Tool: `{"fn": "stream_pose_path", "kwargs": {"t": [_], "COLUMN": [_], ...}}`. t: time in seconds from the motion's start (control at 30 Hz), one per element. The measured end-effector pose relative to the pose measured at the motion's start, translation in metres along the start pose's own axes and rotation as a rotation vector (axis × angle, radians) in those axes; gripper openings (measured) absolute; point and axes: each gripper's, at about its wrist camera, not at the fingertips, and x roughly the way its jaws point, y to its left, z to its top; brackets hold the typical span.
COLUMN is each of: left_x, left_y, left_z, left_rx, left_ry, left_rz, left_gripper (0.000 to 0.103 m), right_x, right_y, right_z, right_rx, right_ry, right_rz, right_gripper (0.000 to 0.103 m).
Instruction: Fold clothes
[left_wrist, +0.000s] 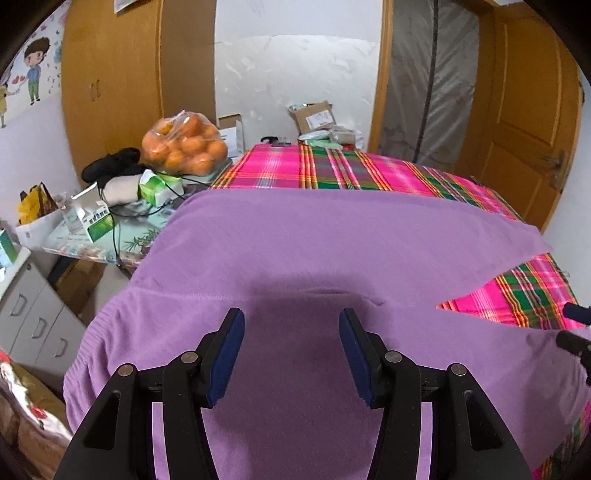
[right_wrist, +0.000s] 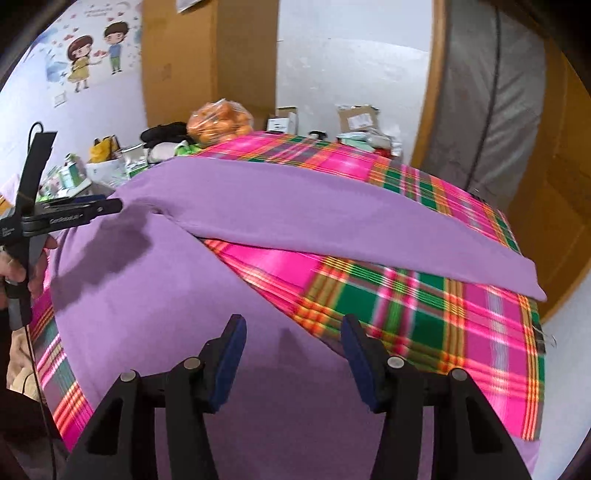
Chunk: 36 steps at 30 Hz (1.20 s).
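While both claws hover spread over the purple garment, only the right wrist view shows left gripper w/ hand; right gripper empty.

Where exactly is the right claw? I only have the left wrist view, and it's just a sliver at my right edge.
Observer: The right claw is open, right over the spot where the purple sweater ends and the plaid cloth shows.
Operator: Where does the sleeve end? It runs off to the side for me.
Observer: The sleeve slants away from the body and lies smooth, and its cuff rests on the plaid cloth close to that cloth's far right edge.
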Motion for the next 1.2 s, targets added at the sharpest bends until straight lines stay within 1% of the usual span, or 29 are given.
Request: {"fn": "stream_pose_path", "kwargs": {"t": [0.23, 0.3, 0.33, 0.37, 0.53, 0.63, 0.67, 0.8, 0.87, 1.0, 1.1, 1.2], "left_x": [0.011, 0.016, 0.018, 0.02, 0.032, 0.034, 0.035, 0.035, 0.036, 0.036, 0.039, 0.043], "left_y": [0.002, 0.003, 0.003, 0.004, 0.008, 0.006, 0.004, -0.005, -0.01, -0.019, -0.022, -0.02], "left_z": [0.0, -0.002, -0.003, -0.004, -0.011, -0.012, -0.011, -0.009, -0.008, -0.005, -0.004, -0.005], "left_rx": [-0.006, -0.012, -0.017, -0.022, -0.046, -0.043, -0.039, -0.021, -0.013, 0.004, 0.006, -0.003], "left_ry": [0.008, 0.02, 0.029, 0.038, 0.084, 0.092, 0.092, 0.09, 0.089, 0.087, 0.091, 0.103], "left_rz": [0.032, 0.031, 0.028, 0.025, 0.009, -0.006, -0.013, -0.038, -0.051, -0.077, -0.09, -0.094], "left_gripper": [0.055, 0.056, 0.056, 0.056, 0.055, 0.056, 0.055, 0.055, 0.055, 0.056, 0.055, 0.056], "right_x": [0.012, 0.016, 0.018, 0.022, 0.048, 0.065, 0.068, 0.067, 0.067, 0.068, 0.069, 0.073], "right_y": [0.025, 0.029, 0.031, 0.033, 0.038, 0.032, 0.03, 0.025, 0.028, 0.038, 0.042, 0.037], "right_z": [0.015, 0.017, 0.018, 0.02, 0.02, 0.016, 0.016, 0.02, 0.023, 0.028, 0.027, 0.025], "right_rx": [-0.047, -0.049, -0.049, -0.051, -0.063, -0.03, -0.02, 0.007, 0.003, -0.017, -0.03, -0.011], "right_ry": [-0.008, -0.008, -0.005, 0.002, 0.073, 0.128, 0.134, 0.118, 0.11, 0.098, 0.1, 0.112], "right_rz": [0.043, 0.057, 0.065, 0.072, 0.091, 0.091, 0.092, 0.095, 0.098, 0.132, 0.143, 0.149], "right_gripper": [0.054, 0.047, 0.039, 0.034, 0.034, 0.034, 0.031, 0.031, 0.031, 0.031, 0.031, 0.031]}}
